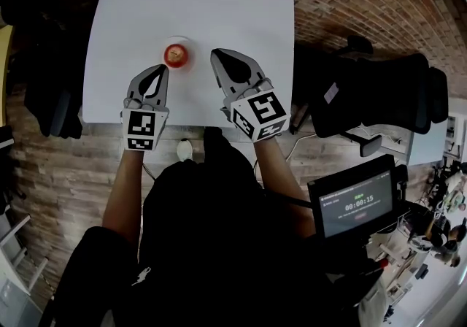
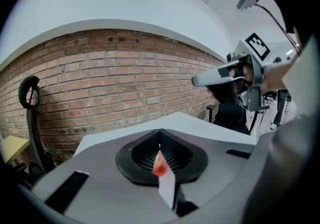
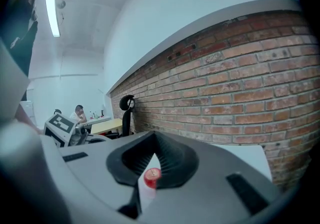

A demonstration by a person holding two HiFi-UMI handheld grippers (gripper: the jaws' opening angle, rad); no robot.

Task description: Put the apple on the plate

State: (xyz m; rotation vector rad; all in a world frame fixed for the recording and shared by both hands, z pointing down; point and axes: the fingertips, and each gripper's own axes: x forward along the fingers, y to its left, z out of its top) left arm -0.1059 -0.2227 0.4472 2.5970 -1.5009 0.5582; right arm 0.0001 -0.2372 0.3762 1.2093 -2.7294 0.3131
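A red apple [image 1: 175, 55] sits on a small white plate [image 1: 179, 40] near the middle of the white table [image 1: 219, 4]. My left gripper [image 1: 162, 68] hovers just left of the plate and nearer to me, jaws shut with nothing between them. My right gripper [image 1: 217, 53] hangs right of the plate, also shut and empty. In the left gripper view the jaws [image 2: 161, 130] meet and a sliver of the apple [image 2: 159, 166] shows through the slot below them. In the right gripper view the apple [image 3: 151, 176] shows below the closed tips [image 3: 154, 135].
Black office chairs stand at the table's left [image 1: 51, 106] and right [image 1: 379, 95]. A small screen showing a timer [image 1: 356, 205] sits low at the right. The floor around the table is brick-patterned. A person sits at a far desk [image 3: 79, 113].
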